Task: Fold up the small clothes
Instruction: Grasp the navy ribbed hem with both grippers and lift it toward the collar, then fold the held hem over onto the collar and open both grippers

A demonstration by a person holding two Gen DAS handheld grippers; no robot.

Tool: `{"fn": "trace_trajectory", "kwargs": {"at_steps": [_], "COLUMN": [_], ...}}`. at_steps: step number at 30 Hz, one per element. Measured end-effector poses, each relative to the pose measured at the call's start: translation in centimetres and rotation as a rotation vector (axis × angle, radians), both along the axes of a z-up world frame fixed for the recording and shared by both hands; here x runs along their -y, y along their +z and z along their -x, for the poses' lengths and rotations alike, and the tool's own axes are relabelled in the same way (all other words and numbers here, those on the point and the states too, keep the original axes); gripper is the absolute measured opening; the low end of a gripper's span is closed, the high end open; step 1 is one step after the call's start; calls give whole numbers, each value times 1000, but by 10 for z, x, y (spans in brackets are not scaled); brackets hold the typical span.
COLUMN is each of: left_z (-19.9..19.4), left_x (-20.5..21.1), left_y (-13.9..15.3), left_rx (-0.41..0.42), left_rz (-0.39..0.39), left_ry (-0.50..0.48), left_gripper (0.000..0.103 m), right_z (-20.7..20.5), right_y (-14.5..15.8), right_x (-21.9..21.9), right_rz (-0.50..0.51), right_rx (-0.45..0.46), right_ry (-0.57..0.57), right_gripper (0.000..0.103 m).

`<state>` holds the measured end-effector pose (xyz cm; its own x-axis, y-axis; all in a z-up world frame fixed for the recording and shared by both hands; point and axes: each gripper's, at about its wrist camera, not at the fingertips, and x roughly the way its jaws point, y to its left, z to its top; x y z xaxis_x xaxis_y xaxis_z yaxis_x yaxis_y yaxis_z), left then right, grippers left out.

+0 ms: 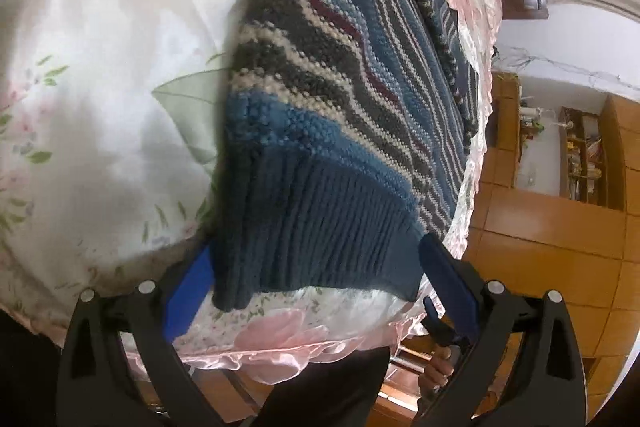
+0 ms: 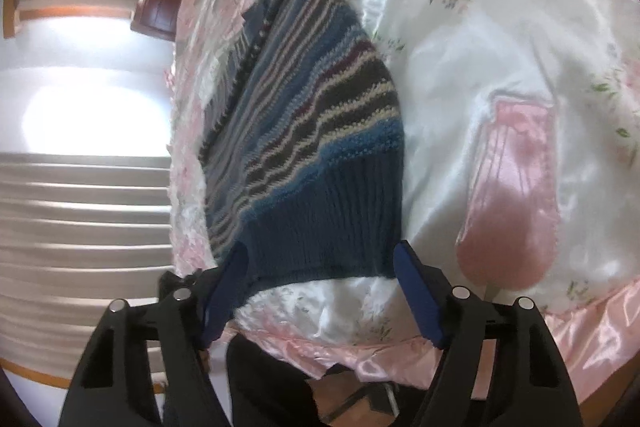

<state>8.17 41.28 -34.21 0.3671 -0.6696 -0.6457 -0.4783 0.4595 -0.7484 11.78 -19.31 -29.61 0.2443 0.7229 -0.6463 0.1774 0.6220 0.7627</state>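
Knit: the striped sweater [image 1: 340, 107] lay on the satin floral bedspread [image 1: 100, 67], its dark blue ribbed hem [image 1: 320, 235] nearest you at 6 o'clock in both wrist views.
Left gripper [image 1: 316, 287]: your jaws stood apart, straddling the hem, one pad at each corner, nothing clamped.
Right gripper [image 2: 320, 291]: likewise apart, the ribbing sitting between the fingers, ungrasped.
Step, as I judged it: you were lining up to pinch the hem for a fold toward 12 o'clock.
Advice: you needed both knit layers between the pads, not the slippery satin beneath, and a level lift from both grippers so the stripes stayed square.
Risk: thick ribbing could slip from a shallow bite.
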Motion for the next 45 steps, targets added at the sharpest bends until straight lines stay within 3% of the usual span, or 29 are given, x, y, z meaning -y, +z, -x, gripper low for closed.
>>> {"fn": "trace_trajectory", "kwargs": {"at_steps": [3,5,8,17,18,19,20,21,24,25,27,34,45], "left_z": [-2,-1,2,9,9,8,8,8,9,9,10,14,-6], "left_x": [0,-6,-11,-18,-17,-16,-14,-12,-13,-13,-15,-28,-45], "left_y": [-3,-5,-10,-19,-20,-21,-22,-23,-23,-22,-18,11,97], "left_rx": [-5,-15,-20,6,6,6,4,3,17,25,47,145,323], "left_rz": [-7,-7,2,46,46,48,51,55,68,76,93,149,179], "left_ry": [-16,-5,1,-7,-13,-20,-32,-44,-45,-36,-18,71,110], "left_gripper": [94,78,69,62,58,45,23,16,9,8,7,6,6], "right_z": [-8,-13,-15,-13,-14,-15,-16,-18,-18,-17,-17,-19,-58], "right_y": [-12,-22,-33,-45,-46,-47,-49,-49,-47,-46,-42,-10,90], "right_x": [-6,-8,-9,-21,-21,-20,-20,-21,-24,-24,-22,-19,-24], "right_rz": [41,56,55,-6,-8,-17,-27,-29,-5,6,9,-23,-51], "right_rx": [-20,-44,-72,-91,-90,-89,-93,-96,-78,-68,-48,32,208], "right_ry": [5,-7,-8,37,38,32,33,40,69,75,72,63,64], "right_gripper": [76,76,76,75,73,63,57,48,25,13,10,9,9]}}
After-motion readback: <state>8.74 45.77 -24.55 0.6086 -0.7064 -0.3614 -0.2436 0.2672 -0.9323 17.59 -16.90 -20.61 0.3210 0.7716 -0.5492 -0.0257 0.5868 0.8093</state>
